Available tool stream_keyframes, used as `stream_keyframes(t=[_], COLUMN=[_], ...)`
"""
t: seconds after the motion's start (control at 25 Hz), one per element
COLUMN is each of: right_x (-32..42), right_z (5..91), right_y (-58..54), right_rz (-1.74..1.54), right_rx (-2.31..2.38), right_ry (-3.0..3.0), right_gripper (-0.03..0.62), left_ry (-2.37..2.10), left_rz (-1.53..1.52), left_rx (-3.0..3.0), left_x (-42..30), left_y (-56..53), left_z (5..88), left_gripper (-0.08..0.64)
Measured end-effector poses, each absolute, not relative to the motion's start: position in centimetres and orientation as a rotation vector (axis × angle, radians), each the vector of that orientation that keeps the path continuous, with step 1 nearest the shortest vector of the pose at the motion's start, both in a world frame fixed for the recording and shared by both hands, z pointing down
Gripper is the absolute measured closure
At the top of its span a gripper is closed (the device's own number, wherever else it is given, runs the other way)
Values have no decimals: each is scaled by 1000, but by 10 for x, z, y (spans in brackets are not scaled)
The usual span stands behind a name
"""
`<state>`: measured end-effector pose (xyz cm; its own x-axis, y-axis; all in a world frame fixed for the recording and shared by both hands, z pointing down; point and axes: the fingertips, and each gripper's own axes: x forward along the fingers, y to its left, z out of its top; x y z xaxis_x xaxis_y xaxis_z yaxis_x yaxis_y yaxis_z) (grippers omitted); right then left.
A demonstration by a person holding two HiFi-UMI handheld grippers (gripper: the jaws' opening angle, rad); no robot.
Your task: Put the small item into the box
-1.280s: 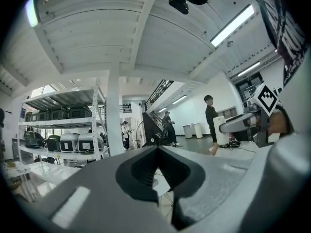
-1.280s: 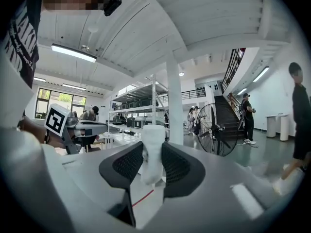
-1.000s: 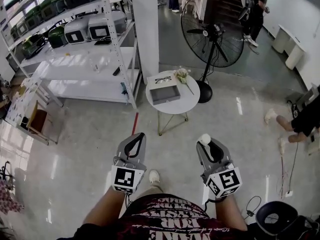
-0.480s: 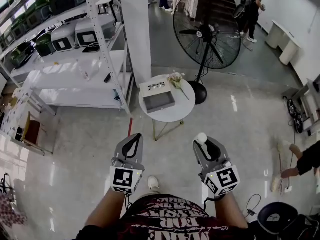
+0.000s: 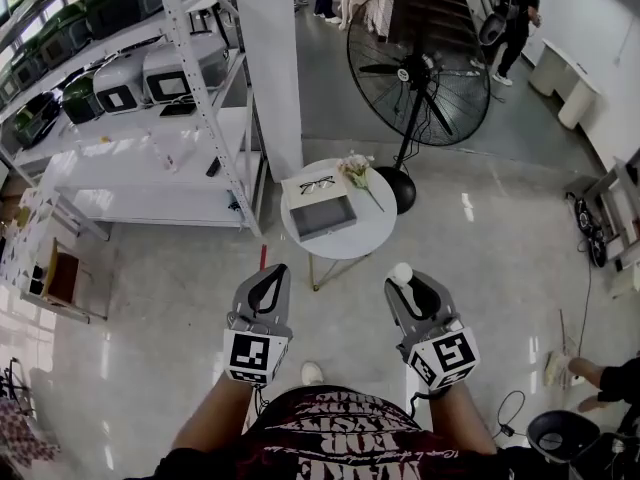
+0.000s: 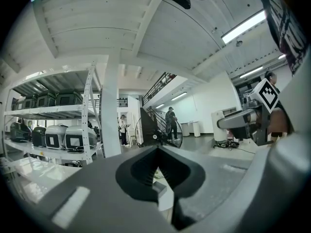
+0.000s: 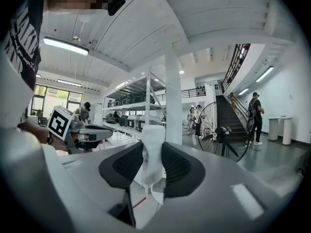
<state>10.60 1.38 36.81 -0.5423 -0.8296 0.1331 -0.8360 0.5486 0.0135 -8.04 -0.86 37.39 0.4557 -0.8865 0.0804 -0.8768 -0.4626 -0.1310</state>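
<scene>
My right gripper (image 5: 408,281) is shut on a small white item (image 5: 402,274), which stands upright between the dark pads in the right gripper view (image 7: 152,160). My left gripper (image 5: 268,280) is shut with nothing in it, its jaw tips meeting (image 6: 156,159). Both grippers are held level at waist height over the floor. Ahead stands a small round white table (image 5: 372,226) that carries an open grey box (image 5: 323,215). The table is well beyond both grippers.
On the round table also lie eyeglasses (image 5: 317,185) and a small flower bunch (image 5: 357,169). A standing fan (image 5: 424,70) is behind the table, white shelving (image 5: 150,118) with machines to the left, a white pillar (image 5: 266,58) between. A person (image 5: 518,10) walks at far right.
The view has shifted forward across the floor toward the round table. Both grippers keep their poses, the right one still holding the white item. A person's legs at the right edge dropped out of view.
</scene>
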Motion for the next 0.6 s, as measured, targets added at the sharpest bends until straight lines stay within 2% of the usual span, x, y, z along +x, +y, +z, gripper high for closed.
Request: stream_keyframes(t=[0.6], right_x=[44], right_z=[358], right_y=[-47], right_rz=[-9], right_rx=[1399], right_ry=[-2645], right_gripper=[442], left_ry=[1581], left_rz=[-191], left_rx=[-2602], left_x=[-139], left_y=[-76], left_z=[377], left_gripper=[560])
